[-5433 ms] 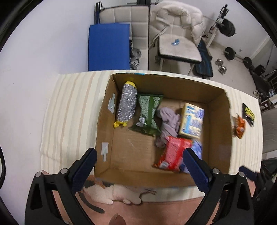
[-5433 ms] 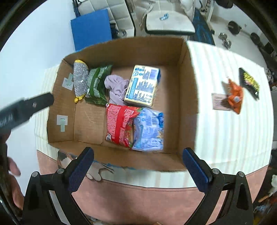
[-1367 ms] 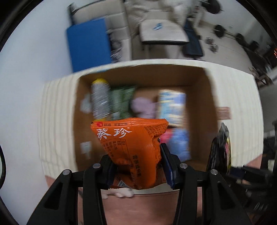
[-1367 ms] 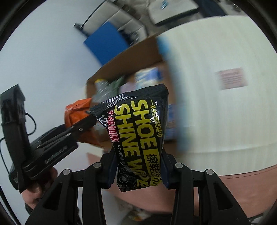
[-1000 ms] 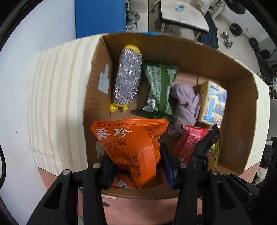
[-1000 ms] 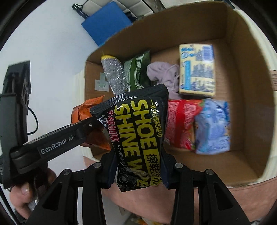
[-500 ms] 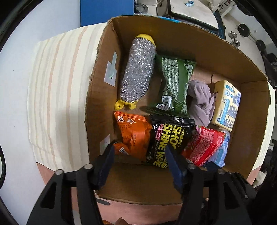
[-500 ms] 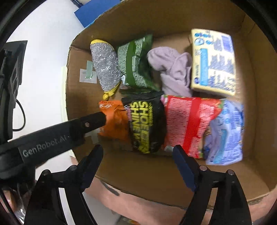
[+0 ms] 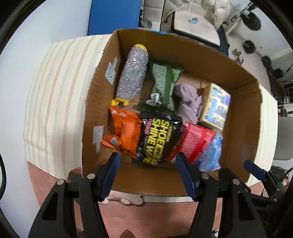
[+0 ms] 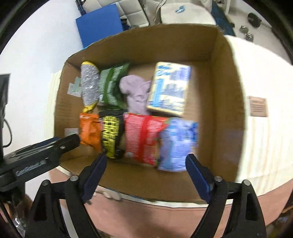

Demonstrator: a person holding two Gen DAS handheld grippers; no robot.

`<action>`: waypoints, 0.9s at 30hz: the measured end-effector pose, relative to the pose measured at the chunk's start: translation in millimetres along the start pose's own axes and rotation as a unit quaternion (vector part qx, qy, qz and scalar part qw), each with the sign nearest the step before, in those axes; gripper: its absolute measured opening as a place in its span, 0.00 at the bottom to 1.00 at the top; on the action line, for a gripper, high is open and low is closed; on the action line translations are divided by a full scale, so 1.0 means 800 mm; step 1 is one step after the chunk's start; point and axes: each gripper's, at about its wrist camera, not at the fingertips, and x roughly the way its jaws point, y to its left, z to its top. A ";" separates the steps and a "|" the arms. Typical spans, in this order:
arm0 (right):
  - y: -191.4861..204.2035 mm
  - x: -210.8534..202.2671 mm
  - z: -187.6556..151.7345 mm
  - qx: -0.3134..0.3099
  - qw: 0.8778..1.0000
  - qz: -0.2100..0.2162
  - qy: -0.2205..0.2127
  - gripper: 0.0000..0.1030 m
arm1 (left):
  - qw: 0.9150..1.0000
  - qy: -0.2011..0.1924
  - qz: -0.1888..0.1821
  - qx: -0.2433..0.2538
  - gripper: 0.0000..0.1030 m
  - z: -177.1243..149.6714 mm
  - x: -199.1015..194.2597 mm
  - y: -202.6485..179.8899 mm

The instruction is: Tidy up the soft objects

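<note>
An open cardboard box (image 9: pixel 241 131) (image 10: pixel 225 113) stands on a striped tablecloth. Inside lie an orange packet (image 9: pixel 124 131) (image 10: pixel 89 131), a black shoe-shine wipes pack (image 9: pixel 157 139) (image 10: pixel 110 139), a red packet (image 9: pixel 194 142) (image 10: pixel 144 135), a blue packet (image 9: pixel 210 155) (image 10: pixel 177 144), a silver scourer (image 9: pixel 132 76) (image 10: pixel 88 84), a green packet (image 9: pixel 163 86) (image 10: pixel 112 86), a lilac cloth (image 9: pixel 188 102) (image 10: pixel 136 95) and a yellow-blue box (image 9: pixel 216 106) (image 10: pixel 170 89). My left gripper (image 9: pixel 149 174) and right gripper (image 10: pixel 145 175) are both open and empty above the box's near wall.
The striped tablecloth (image 9: pixel 55 87) (image 10: pixel 265 142) covers the table around the box. A small brown card (image 10: pixel 258 106) lies on the cloth right of the box. A blue panel (image 9: pixel 114 16), a chair (image 9: pixel 194 25) and weights stand beyond the table.
Both grippers opened and dropped the orange packet and the black wipes pack into the box's near left row, then drew back toward the box's near wall.
</note>
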 end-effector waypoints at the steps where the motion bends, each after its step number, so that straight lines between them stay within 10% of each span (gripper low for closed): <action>1: -0.005 -0.006 -0.002 -0.004 1.000 -0.009 -0.007 0.92 | 1.000 -0.007 0.002 0.000 0.70 -0.005 -0.004 -0.005; 3: -0.013 -0.014 -0.005 -0.010 0.999 -0.024 -0.018 1.00 | 0.999 -0.029 0.015 0.000 0.92 -0.015 -0.013 -0.011; 7: -0.032 -0.027 -0.012 -0.015 0.998 -0.057 -0.036 1.00 | 0.996 -0.075 0.044 0.005 0.98 -0.032 -0.035 -0.020; 18: -0.061 -0.057 -0.028 -0.003 0.996 -0.057 -0.069 1.00 | 0.990 -0.132 0.056 0.011 0.99 -0.049 -0.071 -0.037; 27: -0.070 -0.181 -0.080 -0.009 0.988 -0.050 -0.146 1.00 | 0.978 -0.201 0.054 0.030 0.99 -0.109 -0.171 -0.072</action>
